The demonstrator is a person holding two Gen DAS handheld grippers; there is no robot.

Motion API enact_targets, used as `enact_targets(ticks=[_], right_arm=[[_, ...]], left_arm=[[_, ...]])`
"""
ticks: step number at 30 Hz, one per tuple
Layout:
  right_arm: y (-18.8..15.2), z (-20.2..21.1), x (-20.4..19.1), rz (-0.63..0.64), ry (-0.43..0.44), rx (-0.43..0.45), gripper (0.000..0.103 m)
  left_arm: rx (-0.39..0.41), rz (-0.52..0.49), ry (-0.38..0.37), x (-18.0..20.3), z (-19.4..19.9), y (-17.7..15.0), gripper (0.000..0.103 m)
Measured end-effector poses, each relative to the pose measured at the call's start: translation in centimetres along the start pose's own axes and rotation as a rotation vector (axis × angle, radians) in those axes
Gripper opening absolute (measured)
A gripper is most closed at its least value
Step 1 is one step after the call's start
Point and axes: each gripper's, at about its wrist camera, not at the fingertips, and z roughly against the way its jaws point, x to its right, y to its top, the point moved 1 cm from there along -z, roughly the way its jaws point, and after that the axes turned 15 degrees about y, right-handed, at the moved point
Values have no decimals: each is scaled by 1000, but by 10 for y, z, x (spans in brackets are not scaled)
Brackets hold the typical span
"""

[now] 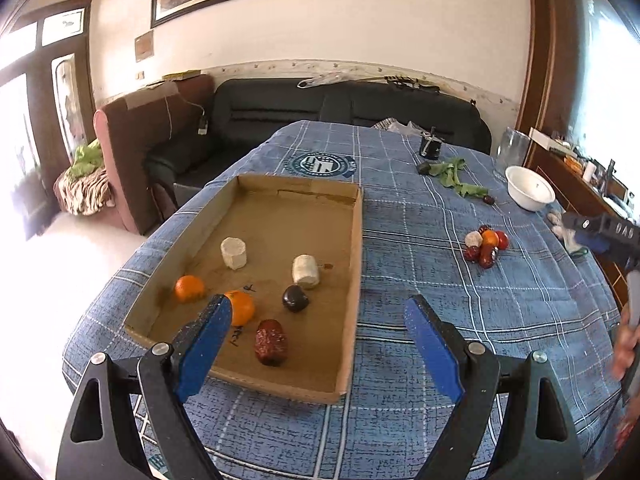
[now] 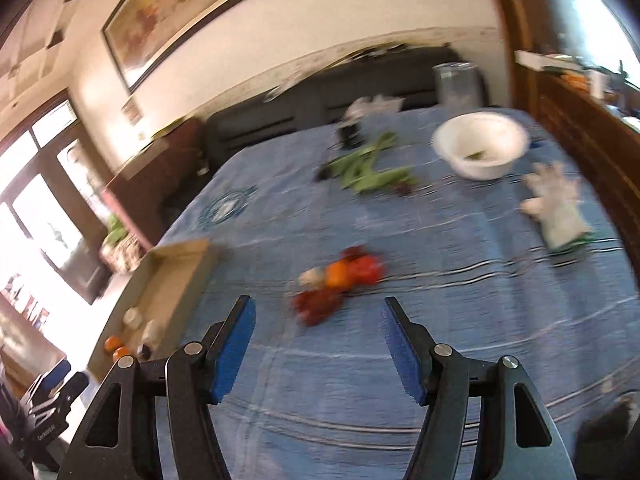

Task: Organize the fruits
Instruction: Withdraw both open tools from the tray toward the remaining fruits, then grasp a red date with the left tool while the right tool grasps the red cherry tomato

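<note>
- Blue pads of the left claw (image 1: 318,320) stand wide apart with nothing between them, above the near edge of the box (image 1: 352,280).
- Just beyond its left pad, inside the box: two oranges (image 1: 240,307), a red date (image 1: 271,342), a dark fruit (image 1: 295,298) and two pale chunks (image 1: 306,271).
- Ahead and right of that claw, well apart from the box, a small fruit pile (image 1: 486,245) lies on the blue cloth (image 1: 460,320).
- Right claw (image 2: 318,334) is also open and empty; the pile (image 2: 336,284) sits just ahead of its tips, blurred.
- Step, as I judge: between picks, six pieces boxed, the pile left.
- Next calls for lowering the right claw over one piece of the pile and closing gently, since they touch each other.
- Writing: "DAS" on the other tool's body (image 1: 608,232); the cloth's round crest (image 1: 320,164) and the box's ink marks are unreadable.
</note>
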Motion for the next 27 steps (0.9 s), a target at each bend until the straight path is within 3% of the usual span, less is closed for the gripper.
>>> enact_targets(ticks=[5,9,18,22,27], right_arm=[[21,22,30,-39,-54,31,69],[19,17,42,-62,-39,10,74],[4,-52,49,-78,9,-87,74],[9,-90,38,-16,-13,-130,73],[17,-140,34,-10,-61,-176,58]], left_arm=[[-8,-25,-38,18,0,3,88],[-24,-35,-93,35,-1,6,88],[-40,-150,-150,88,-12,0,88],[-67,-165,-173,102,-23,-3,88],[-122,-155,-192,105,-39,-8,88]])
